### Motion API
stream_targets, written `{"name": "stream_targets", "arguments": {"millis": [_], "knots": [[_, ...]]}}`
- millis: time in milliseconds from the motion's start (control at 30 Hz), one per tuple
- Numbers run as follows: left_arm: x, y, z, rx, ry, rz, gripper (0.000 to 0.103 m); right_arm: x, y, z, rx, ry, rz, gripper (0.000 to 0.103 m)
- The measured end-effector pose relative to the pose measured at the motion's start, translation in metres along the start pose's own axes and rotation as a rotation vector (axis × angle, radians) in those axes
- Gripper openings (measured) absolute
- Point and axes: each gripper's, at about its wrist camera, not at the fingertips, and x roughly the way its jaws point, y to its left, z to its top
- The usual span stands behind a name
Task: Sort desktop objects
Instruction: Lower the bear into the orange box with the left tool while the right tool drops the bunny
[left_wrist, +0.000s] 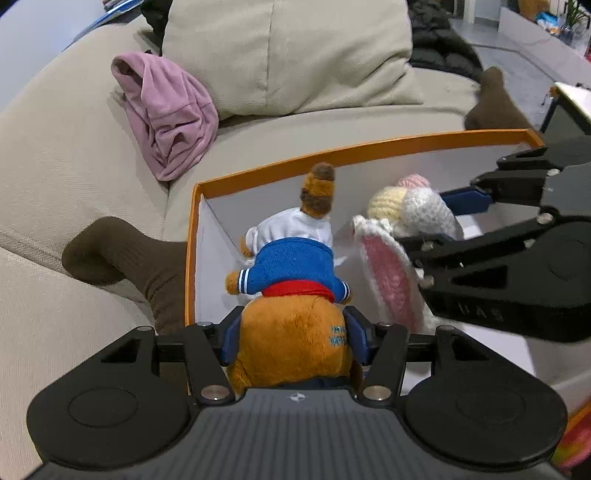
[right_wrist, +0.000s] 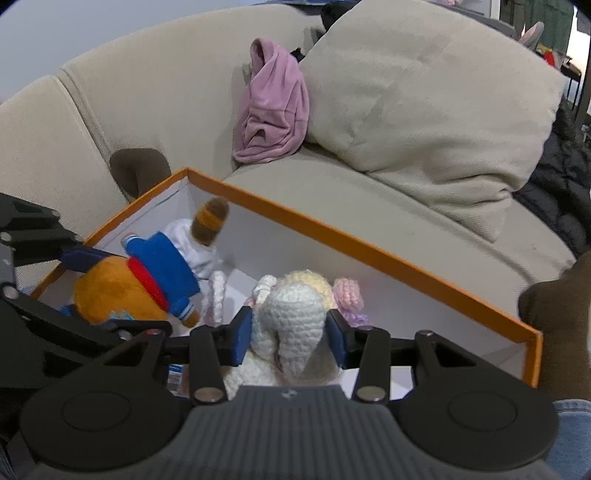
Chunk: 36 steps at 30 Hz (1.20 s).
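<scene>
A: What's biggest here?
B: The beige sofa (left_wrist: 66, 155), coarse woven fabric, with a plump cushion (left_wrist: 288, 55) leaning on its back and a crumpled pink velvety garment (left_wrist: 170, 114) beside that.
A: And the box?
B: An open rectangular cardboard box (left_wrist: 332, 151) with an orange rim and smooth white walls sits on the seat, with brown socked feet (left_wrist: 122, 258) at either end.
A: The toys?
B: The left gripper (left_wrist: 293, 339) has its blue fingers (left_wrist: 229, 343) clamped on the round orange head of a fuzzy plush bear (left_wrist: 291, 332) in a blue knit sweater, hanging head-up over the box. The right gripper (right_wrist: 291, 339) squeezes a white crocheted bunny (right_wrist: 291, 317) with pink-lined ears, also over the box.
</scene>
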Motion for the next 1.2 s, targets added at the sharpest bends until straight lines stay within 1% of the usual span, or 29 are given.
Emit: {"name": "stream_targets", "arguments": {"millis": [100,200,267,333,367,400,533,633,667,767,833,933,1033,1100,1133,1167,1200], "knots": [[0.010,-0.002,0.000,0.011,0.012,0.028,0.068,0.007,0.000,0.001,0.010,0.016,0.015,0.047],[0.011,-0.007,-0.001,0.049,-0.010,0.041,0.068,0.013,-0.001,0.004,0.024,0.028,0.020,0.048],[0.010,-0.007,-0.001,0.041,-0.020,0.039,0.069,0.013,-0.001,0.005,0.025,0.017,0.021,0.047],[0.007,-0.004,-0.001,0.031,-0.041,0.037,0.074,0.008,0.000,0.006,0.031,-0.007,0.007,0.052],[0.004,-0.004,-0.002,0.030,-0.049,0.038,0.076,0.006,0.001,0.006,0.030,-0.018,-0.005,0.059],[0.000,-0.003,-0.003,0.031,-0.061,0.038,0.076,0.003,0.002,0.007,0.026,-0.028,-0.012,0.061],[-0.022,-0.002,-0.010,0.049,-0.119,0.024,0.076,-0.007,0.003,0.005,0.031,-0.033,-0.015,0.062],[-0.042,0.000,-0.018,0.050,-0.172,0.018,0.076,-0.014,0.003,0.004,0.068,-0.022,-0.028,0.073],[-0.049,0.001,-0.022,0.041,-0.196,0.019,0.076,-0.015,0.002,0.004,0.087,-0.013,-0.033,0.076],[-0.068,0.010,-0.032,0.001,-0.257,0.026,0.076,-0.018,0.001,-0.001,0.120,0.034,-0.037,0.076],[-0.077,0.019,-0.038,-0.034,-0.277,0.024,0.077,-0.020,0.002,-0.007,0.135,0.062,-0.041,0.077],[-0.077,0.035,-0.046,-0.093,-0.256,0.013,0.079,-0.020,0.006,-0.012,0.145,0.097,-0.043,0.077],[-0.065,0.049,-0.054,-0.167,-0.189,-0.027,0.077,-0.016,0.009,-0.016,0.158,0.138,-0.051,0.077],[-0.058,0.058,-0.060,-0.216,-0.161,-0.086,0.068,-0.013,0.010,-0.018,0.167,0.161,-0.050,0.074],[-0.055,0.061,-0.063,-0.237,-0.157,-0.117,0.066,-0.011,0.010,-0.018,0.169,0.171,-0.047,0.073],[-0.053,0.064,-0.065,-0.257,-0.153,-0.143,0.061,-0.009,0.010,-0.019,0.172,0.180,-0.046,0.070],[-0.049,0.066,-0.067,-0.275,-0.146,-0.166,0.054,-0.007,0.010,-0.020,0.175,0.190,-0.046,0.066]]}}
